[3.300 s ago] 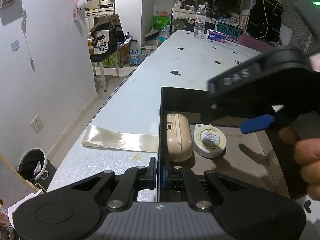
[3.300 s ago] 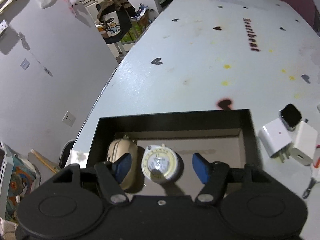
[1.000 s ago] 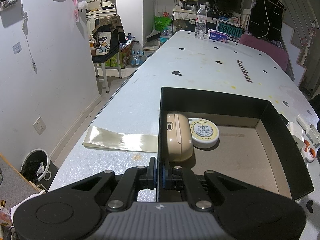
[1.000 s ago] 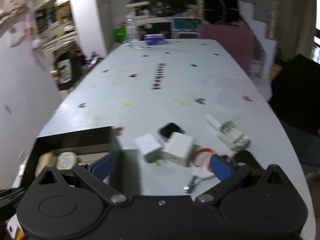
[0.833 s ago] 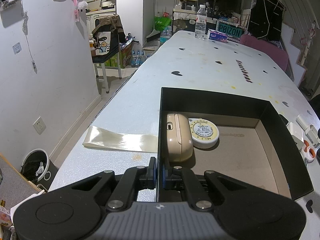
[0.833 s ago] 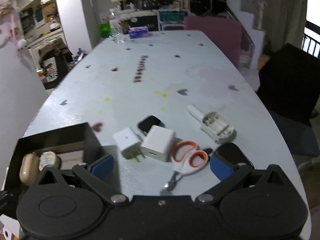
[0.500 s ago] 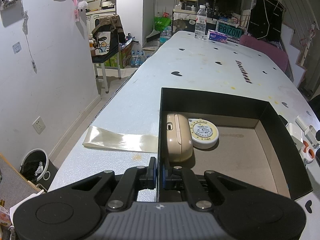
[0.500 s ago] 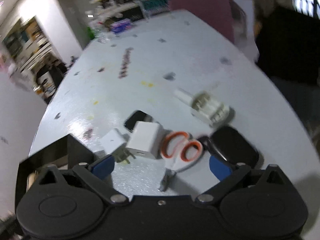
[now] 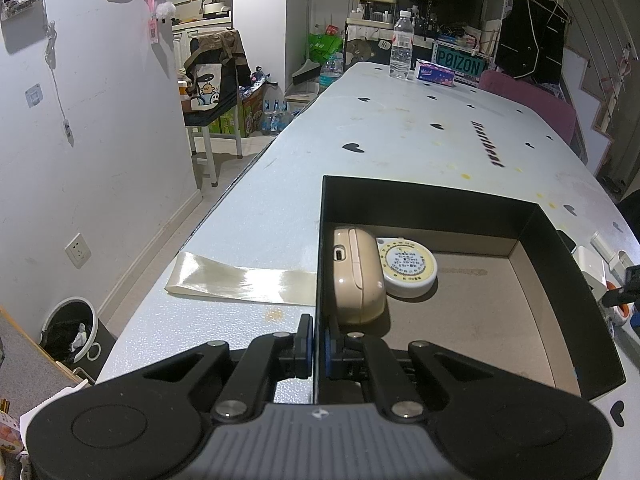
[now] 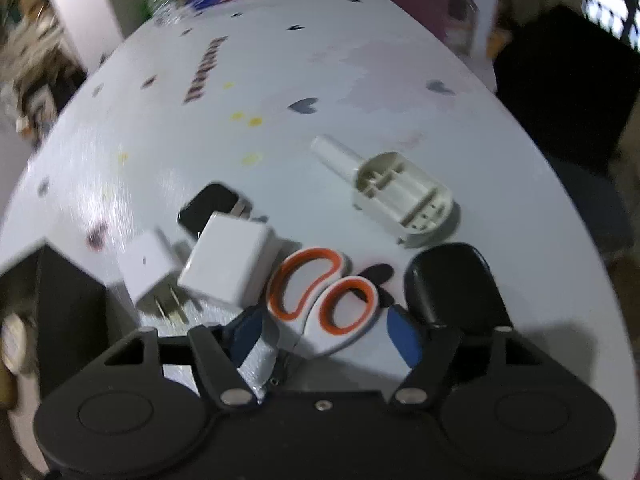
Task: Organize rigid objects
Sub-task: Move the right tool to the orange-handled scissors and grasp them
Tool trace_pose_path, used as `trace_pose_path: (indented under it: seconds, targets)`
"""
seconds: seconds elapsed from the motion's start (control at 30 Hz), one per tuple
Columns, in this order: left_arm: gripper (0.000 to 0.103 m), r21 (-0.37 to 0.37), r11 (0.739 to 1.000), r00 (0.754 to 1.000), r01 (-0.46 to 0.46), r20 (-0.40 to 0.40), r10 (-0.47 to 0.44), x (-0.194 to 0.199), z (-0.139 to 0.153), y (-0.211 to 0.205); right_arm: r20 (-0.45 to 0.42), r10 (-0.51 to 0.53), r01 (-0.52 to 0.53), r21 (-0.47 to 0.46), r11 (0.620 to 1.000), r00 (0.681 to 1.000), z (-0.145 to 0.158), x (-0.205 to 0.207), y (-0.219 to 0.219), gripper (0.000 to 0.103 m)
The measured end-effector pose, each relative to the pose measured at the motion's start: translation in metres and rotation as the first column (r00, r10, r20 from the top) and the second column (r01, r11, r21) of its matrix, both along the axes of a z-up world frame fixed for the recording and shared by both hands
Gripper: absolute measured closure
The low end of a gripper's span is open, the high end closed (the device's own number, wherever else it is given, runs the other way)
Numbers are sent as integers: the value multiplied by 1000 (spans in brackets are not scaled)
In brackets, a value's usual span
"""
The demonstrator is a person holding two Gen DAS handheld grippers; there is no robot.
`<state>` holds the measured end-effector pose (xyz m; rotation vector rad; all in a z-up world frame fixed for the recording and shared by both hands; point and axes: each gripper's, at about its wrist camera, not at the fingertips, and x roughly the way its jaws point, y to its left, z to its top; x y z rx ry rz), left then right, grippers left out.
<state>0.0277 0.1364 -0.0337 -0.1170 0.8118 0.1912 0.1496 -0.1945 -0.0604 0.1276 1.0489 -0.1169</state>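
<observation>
My left gripper (image 9: 317,344) is shut on the near left wall of the black box (image 9: 424,200). Inside the box lie a beige case (image 9: 357,276) and a round white tape measure (image 9: 407,266). My right gripper (image 10: 324,332) is open and low over the white and orange scissors (image 10: 324,296), whose handles lie between its blue pads (image 10: 404,336). Two white chargers (image 10: 230,260) lie left of the scissors, with a small black device (image 10: 212,206) behind them. A white battery holder (image 10: 400,196) and a black oval object (image 10: 452,284) lie to the right.
A strip of shiny tape (image 9: 240,280) lies on the white table (image 9: 400,140) left of the box. A water bottle (image 9: 401,50) and a tissue pack (image 9: 435,73) stand at the far end. The table's left edge drops to the floor with a bin (image 9: 72,332).
My right gripper left the tape measure in the box, swung right over the loose items and came down over the scissors. The left gripper has stayed clamped on the box wall.
</observation>
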Motion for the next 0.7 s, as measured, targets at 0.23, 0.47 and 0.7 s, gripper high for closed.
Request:
trace_pose_path:
  seconds: [0.23,0.47,0.7]
  targets:
    - [98,-1,1000,1000,0,0,0,0,0,0,23,80,-79,-39,996,997,1,-1,6,42]
    - [98,0,1000,1000,0,0,0,0,0,0,84,79,-78,-21,997,993,17,-18,5,42]
    - [98,0,1000,1000,0,0,0,0,0,0,142,51,-60,55,997,989,33,-34,1,96]
